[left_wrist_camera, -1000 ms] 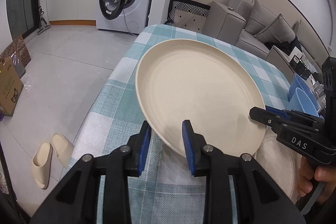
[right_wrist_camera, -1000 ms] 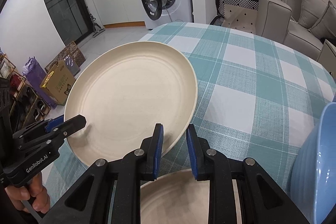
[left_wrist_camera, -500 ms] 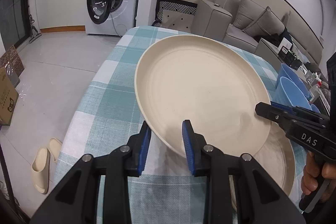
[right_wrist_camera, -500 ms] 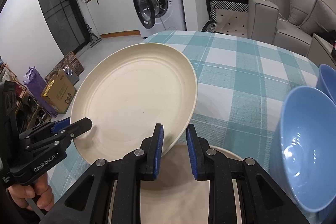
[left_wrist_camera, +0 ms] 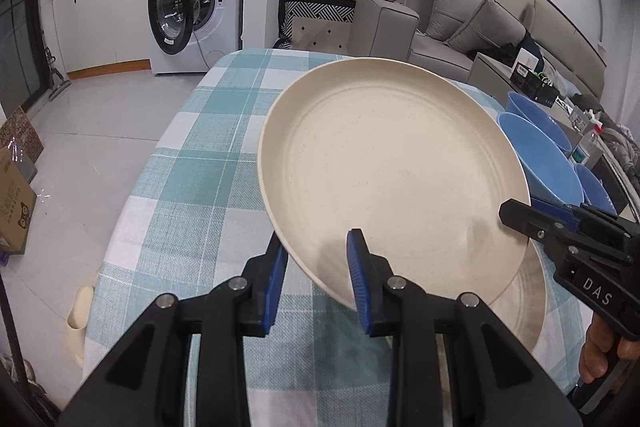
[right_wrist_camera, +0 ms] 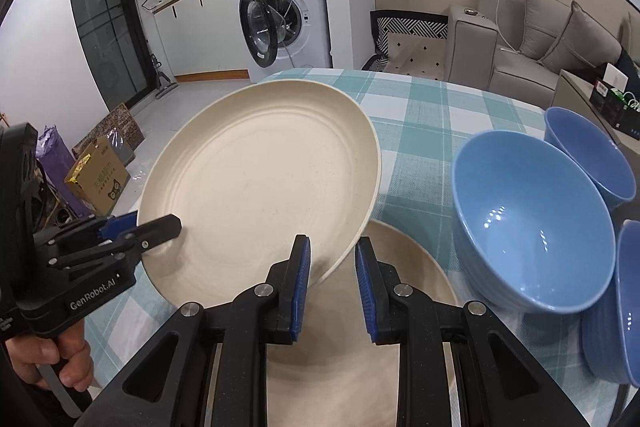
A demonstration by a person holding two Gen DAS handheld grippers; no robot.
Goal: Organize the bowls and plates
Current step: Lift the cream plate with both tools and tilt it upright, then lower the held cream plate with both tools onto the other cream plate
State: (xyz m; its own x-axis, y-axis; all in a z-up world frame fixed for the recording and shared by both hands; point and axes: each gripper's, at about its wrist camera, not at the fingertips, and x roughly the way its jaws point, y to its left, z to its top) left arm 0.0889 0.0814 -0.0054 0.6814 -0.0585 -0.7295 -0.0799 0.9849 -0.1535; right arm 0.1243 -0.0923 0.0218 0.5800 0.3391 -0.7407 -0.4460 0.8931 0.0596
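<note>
Where lettering can be read, "DAS" marks the right gripper (left_wrist_camera: 516, 217) body and "GenRobot.AI" the left gripper (right_wrist_camera: 158, 225) body. Round cream speckled plate (left_wrist_camera: 392, 179): held tilted above the teal-and-white checked tabletop (left_wrist_camera: 192, 187), its rim passing between both pairs of blue-padded jaws. Left jaws: narrowly parted, pads astride the near-left rim; actual contact cannot be told. Right jaws: likewise at the opposite rim. Second cream plate (right_wrist_camera: 360, 339): flat on the tabletop beneath. Three glossy blue bowls (right_wrist_camera: 532, 231): grouped just right of it.
</note>
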